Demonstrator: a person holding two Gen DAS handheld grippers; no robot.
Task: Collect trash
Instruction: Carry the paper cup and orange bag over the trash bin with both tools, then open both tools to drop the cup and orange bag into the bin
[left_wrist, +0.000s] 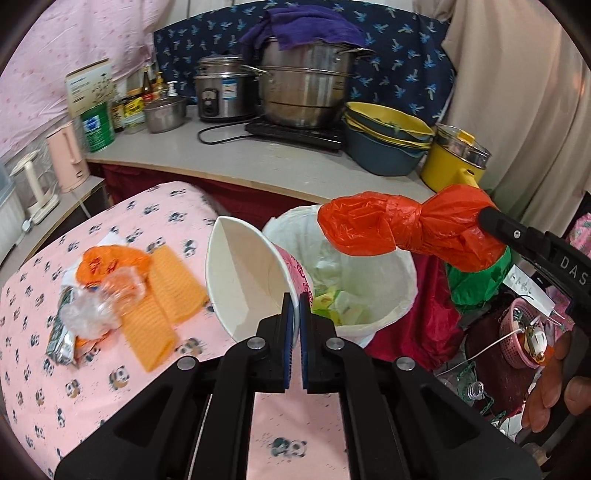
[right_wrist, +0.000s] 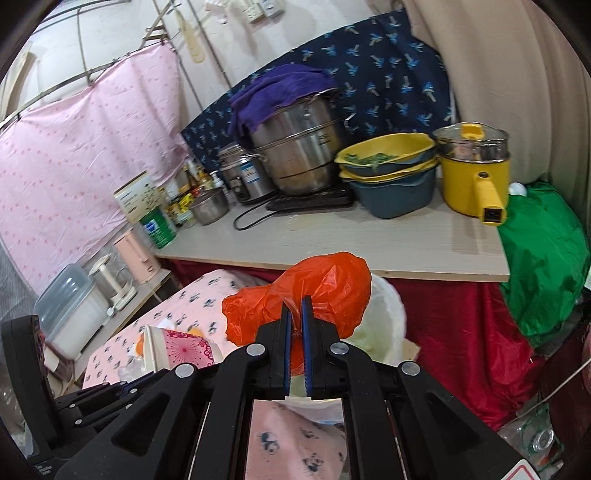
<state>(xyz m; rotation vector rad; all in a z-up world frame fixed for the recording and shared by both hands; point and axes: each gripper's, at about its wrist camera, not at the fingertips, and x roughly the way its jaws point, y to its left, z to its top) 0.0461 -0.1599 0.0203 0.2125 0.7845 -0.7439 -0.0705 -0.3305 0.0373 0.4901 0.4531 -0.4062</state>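
In the left wrist view, a white paper cup with a pink printed outside (left_wrist: 251, 277) is held by its rim at the centre of the frame, tilted so that its empty inside faces the camera. The jaws of the left gripper (left_wrist: 294, 306) are clamped on that rim, with only the thin cup wall between the blue pads. Just right of the cup, a bin lined with a white plastic bag (left_wrist: 400, 266) is seen from above – pale scraps lie inside it.

A knotted orange-red plastic bag (left_wrist: 402, 229) is held over the bin's upper right edge by the right gripper (left_wrist: 487, 218), which enters from the right of the frame. In the right wrist view the same bag (right_wrist: 332, 288) is pinched between the right gripper's (right_wrist: 295, 314) blue pads at the centre, the jaws closed tight on a fold of it, and the white liner (right_wrist: 384, 325) shows just behind.

At the left of the left wrist view, more litter is left on the pink panda-print cloth (left_wrist: 55, 369): crumpled clear plastic (left_wrist: 88, 314), a foil wrapper (left_wrist: 61, 336) and orange netting (blurred) (left_wrist: 166, 295) – all well apart from the bin.
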